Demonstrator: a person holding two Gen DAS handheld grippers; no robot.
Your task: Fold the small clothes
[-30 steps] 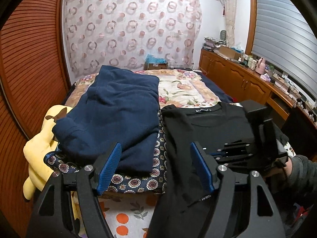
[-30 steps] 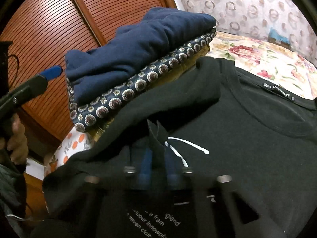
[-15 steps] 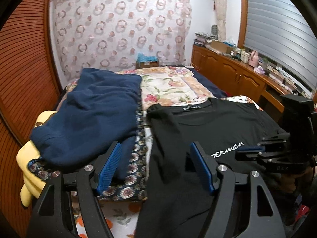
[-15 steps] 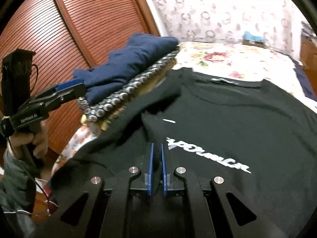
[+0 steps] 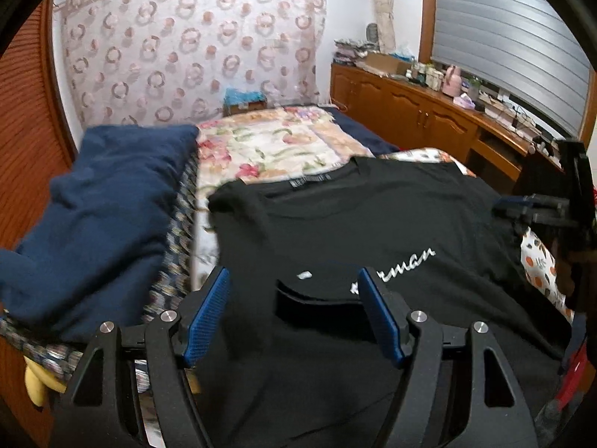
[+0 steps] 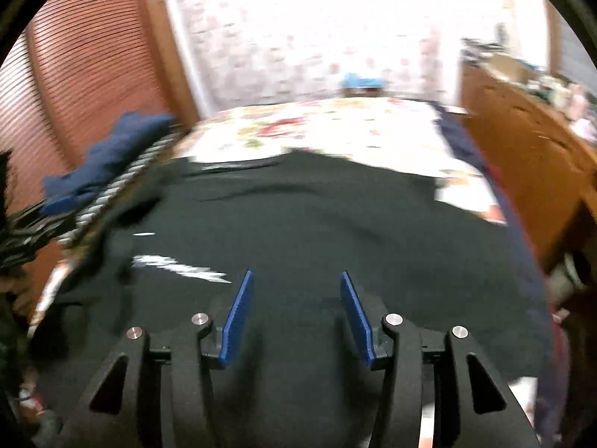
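The bed point(image 5: 268, 145) is the largest item in view; its floral cover runs from the patterned curtain point(image 5: 186, 44) at the far end toward me. A wooden cabinet point(image 5: 421, 119) lines the side of the room below the shuttered window, and a slatted wooden door point(image 6: 93, 67) stands on the opposite side.

The black T-shirt point(image 5: 373, 220) lies spread on the near part of the bed, front up, collar toward the far end, white lettering across the chest. A fold of its fabric is turned over near the lettering, directly ahead of my left claw. Beside the shirt, toward the slatted door, the folded navy garment point(image 5: 97, 216) sits on top of a patterned cloth point(image 5: 179, 231), with a yellow item point(image 5: 35, 388) showing below the stack's near corner.

My left gripper point(image 5: 294, 298) hangs low over the near part of the shirt with its blue pads wide apart. The turned-over fold lies between them, but the pads do not press on it; the claw holds nothing.

My right gripper point(image 6: 296, 298) is over the shirt's other side. Its jaws are opening at this moment; the pads stand roughly half apart, with only flat shirt fabric below the gap and nothing clamped. The right wrist view is motion-blurred.
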